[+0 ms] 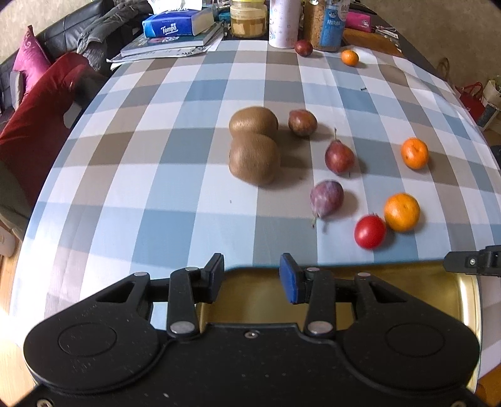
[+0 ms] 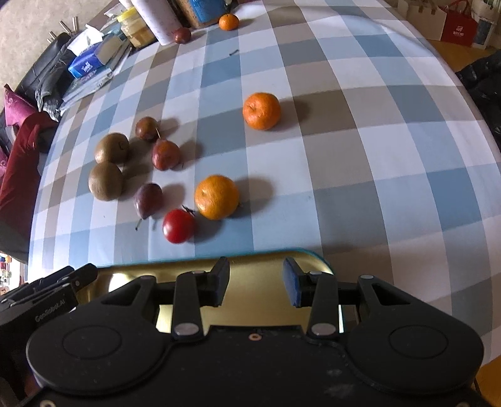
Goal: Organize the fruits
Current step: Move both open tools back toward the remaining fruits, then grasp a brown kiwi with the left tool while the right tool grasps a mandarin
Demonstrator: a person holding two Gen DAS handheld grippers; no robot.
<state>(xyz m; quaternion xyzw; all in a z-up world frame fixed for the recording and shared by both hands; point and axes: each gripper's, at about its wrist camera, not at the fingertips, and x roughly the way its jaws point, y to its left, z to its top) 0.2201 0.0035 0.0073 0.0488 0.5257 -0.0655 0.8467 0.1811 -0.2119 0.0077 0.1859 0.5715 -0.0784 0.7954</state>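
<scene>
Fruit lies loose on a checked tablecloth. Two brown kiwis touch each other mid-table. Beside them lie a brown passion fruit, a red pear and a purple fig. A red tomato touches an orange mandarin. Another mandarin lies farther right. A gold tray sits at the near edge under both grippers. My left gripper and right gripper are open and empty above it.
At the far end stand a tissue pack, books, a jar, a white cylinder and a box, with a dark plum and a small mandarin in front. A red cushion lies off the left edge.
</scene>
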